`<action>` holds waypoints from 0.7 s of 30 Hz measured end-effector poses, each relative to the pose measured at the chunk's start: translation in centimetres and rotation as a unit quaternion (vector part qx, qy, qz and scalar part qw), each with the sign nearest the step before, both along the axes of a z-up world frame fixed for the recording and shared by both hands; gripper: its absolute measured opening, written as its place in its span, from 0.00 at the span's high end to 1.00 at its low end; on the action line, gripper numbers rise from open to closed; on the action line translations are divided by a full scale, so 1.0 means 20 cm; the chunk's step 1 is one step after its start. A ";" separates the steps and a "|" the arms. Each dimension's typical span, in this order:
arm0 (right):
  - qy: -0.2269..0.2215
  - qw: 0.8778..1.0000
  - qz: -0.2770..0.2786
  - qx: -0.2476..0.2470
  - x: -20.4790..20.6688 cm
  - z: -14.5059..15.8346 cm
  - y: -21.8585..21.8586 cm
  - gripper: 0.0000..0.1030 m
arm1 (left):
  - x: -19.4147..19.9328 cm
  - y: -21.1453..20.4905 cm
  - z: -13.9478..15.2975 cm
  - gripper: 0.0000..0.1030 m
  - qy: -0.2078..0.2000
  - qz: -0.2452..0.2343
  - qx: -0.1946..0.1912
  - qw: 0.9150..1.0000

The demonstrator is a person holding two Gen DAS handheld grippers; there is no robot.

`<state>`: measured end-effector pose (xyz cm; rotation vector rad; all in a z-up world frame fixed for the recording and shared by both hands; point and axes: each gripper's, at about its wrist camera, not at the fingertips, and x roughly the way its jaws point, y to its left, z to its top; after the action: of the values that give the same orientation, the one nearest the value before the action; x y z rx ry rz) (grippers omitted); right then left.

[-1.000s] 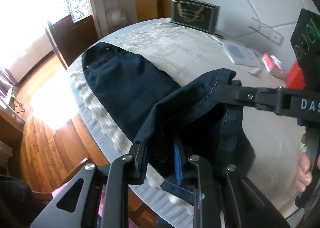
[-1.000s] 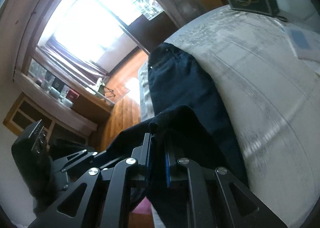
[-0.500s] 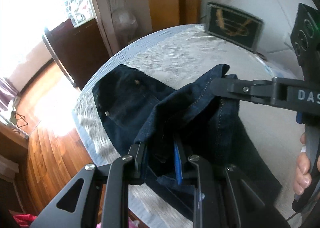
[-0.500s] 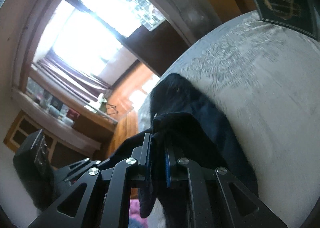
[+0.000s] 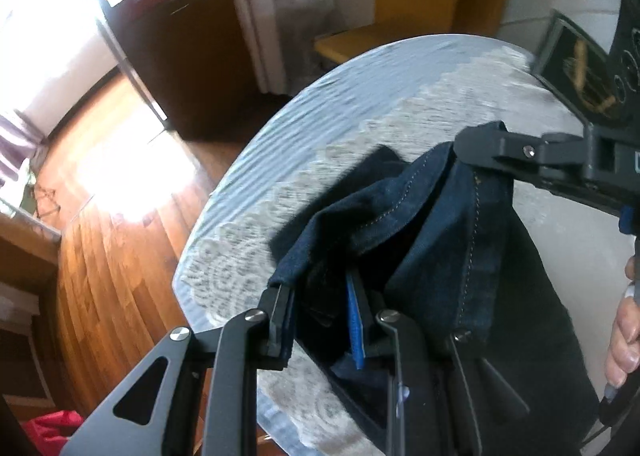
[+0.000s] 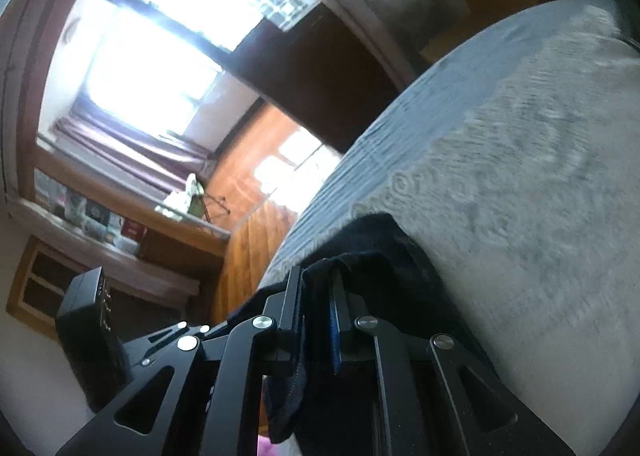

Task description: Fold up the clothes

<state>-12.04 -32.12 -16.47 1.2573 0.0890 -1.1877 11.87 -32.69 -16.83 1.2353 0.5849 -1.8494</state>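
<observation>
Jeans (image 5: 432, 240) of dark denim hang bunched in the left wrist view, their stitched hem edge running from the left gripper (image 5: 320, 320) up to the right gripper (image 5: 476, 144), near the bed (image 5: 360, 96) edge that faces the wooden floor (image 5: 104, 256). Both sets of jaws stand narrow, clamped on the cloth. A hand (image 5: 624, 336) grips the right tool's handle (only fingers show).

From the right wrist, the right gripper (image 6: 316, 320) tilts downward, pinching a dark fold of jeans (image 6: 384, 256) over that bed (image 6: 520, 176) edge.
</observation>
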 end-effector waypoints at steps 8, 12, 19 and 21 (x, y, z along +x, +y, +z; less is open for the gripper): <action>-0.005 0.999 0.016 0.047 0.04 -0.21 -0.26 0.63 | 0.13 -0.26 -0.06 0.69 0.087 0.022 0.088 0.992; 0.018 0.999 0.005 0.042 0.01 -0.14 -0.21 0.49 | 0.14 -0.27 0.07 0.27 0.110 0.017 0.065 0.992; 0.045 0.998 -0.045 0.027 -0.15 0.00 0.06 0.16 | 0.12 -0.21 0.18 0.12 0.103 -0.004 0.027 0.994; 0.048 0.997 -0.061 0.027 -0.19 0.02 0.17 0.16 | 0.08 -0.13 0.15 0.12 0.098 -0.025 0.031 0.994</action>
<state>-15.82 -28.74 -16.09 1.2664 0.1164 -1.3586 13.42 -35.35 -13.88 1.1242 0.7298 -2.0236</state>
